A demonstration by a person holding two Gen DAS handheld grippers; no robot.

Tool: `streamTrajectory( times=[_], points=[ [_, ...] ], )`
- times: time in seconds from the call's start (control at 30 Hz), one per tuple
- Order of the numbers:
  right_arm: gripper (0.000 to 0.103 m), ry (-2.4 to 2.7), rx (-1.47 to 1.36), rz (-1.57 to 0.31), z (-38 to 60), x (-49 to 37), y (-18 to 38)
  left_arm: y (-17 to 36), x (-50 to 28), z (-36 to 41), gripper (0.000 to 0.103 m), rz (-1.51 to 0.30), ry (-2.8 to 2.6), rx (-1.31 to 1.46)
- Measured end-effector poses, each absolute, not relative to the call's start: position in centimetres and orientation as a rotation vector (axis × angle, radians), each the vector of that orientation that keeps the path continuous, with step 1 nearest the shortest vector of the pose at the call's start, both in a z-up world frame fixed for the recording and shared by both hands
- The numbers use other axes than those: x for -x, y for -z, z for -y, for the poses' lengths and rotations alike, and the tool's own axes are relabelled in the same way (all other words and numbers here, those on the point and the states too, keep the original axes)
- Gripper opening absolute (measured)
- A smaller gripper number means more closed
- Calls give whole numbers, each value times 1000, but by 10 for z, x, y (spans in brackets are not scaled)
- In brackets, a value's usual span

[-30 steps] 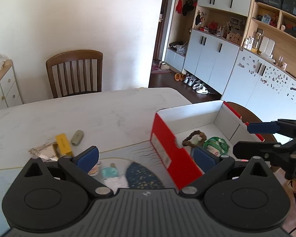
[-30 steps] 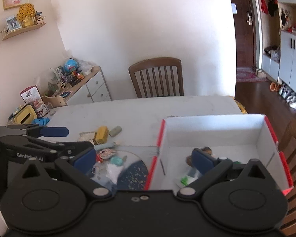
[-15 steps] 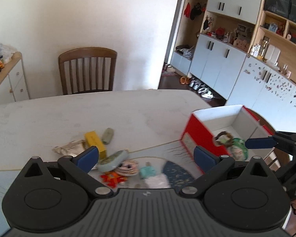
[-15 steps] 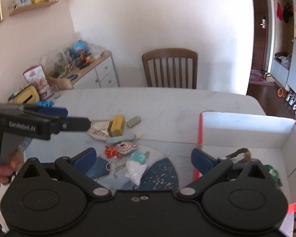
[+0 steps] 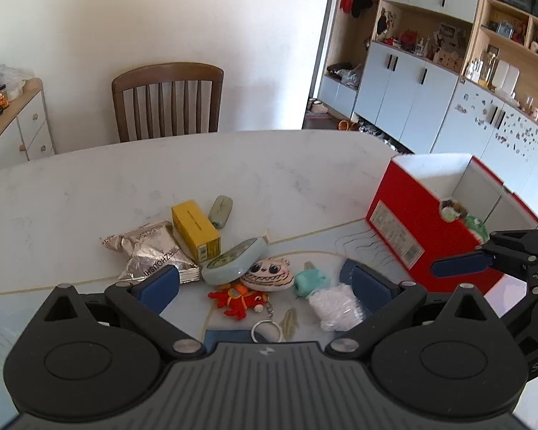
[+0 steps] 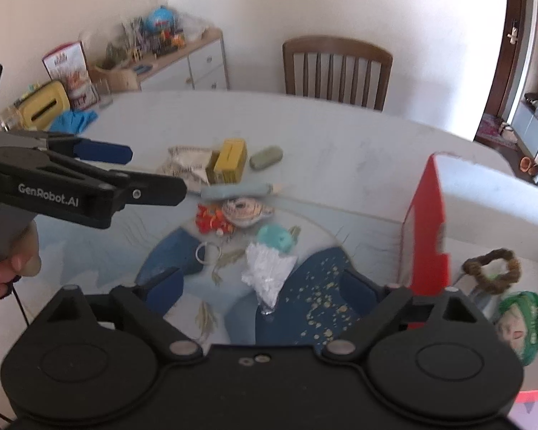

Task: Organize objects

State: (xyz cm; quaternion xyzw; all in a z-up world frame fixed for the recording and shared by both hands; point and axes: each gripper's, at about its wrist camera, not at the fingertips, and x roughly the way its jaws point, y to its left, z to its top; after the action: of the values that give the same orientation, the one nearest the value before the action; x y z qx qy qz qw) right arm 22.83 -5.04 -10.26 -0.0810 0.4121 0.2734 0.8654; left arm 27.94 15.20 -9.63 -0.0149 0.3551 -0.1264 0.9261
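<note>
Both grippers hover empty above the bench (image 5: 71,193), so the step in hand looks like choosing the next loose item to carry to the red box (image 5: 409,229). The left gripper (image 5: 265,283) has its fingers wide apart, framing the small pile straight ahead; the right gripper (image 6: 258,286) is likewise spread with nothing between its fingers, and hangs over the mat near the box's left wall.

The pile lies left of the box and apart from it. A yellow carton (image 5: 195,229) sits at the back with a grey-green case (image 5: 221,210) just beside it and a silver snack bag (image 5: 150,252) touching its other side. In front of them a pale blue oval pouch (image 5: 235,259) leans against a grinning plush face (image 5: 267,274). Nearer still are a red crab keychain (image 5: 238,299), a teal charm (image 5: 310,281) and a crumpled white plastic bag (image 5: 335,306). The box already holds a brown bead bracelet (image 6: 491,268) and a green-wrapped item (image 6: 529,326), so the sorting seems only partly done.

The next move probably calls for lowering one gripper onto a single item at the near edge. The white bag or the teal charm looks easiest. The items touch and overlap, so the fingers need to straddle just one without dragging its neighbour along, and the soft bag may slip unless it is pinched at a bunched part.
</note>
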Motion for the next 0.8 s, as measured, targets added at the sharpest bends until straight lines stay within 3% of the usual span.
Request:
streamTrajectory(
  times=[0.37,0.8],
  points=[
    [75,-581,147,-938,42,-260,138,125,-310,-150,102,-775,265,45],
    [69,-610,115,-973,37,-278,154,144,-347,-165,97,-839,234,135]
  ],
)
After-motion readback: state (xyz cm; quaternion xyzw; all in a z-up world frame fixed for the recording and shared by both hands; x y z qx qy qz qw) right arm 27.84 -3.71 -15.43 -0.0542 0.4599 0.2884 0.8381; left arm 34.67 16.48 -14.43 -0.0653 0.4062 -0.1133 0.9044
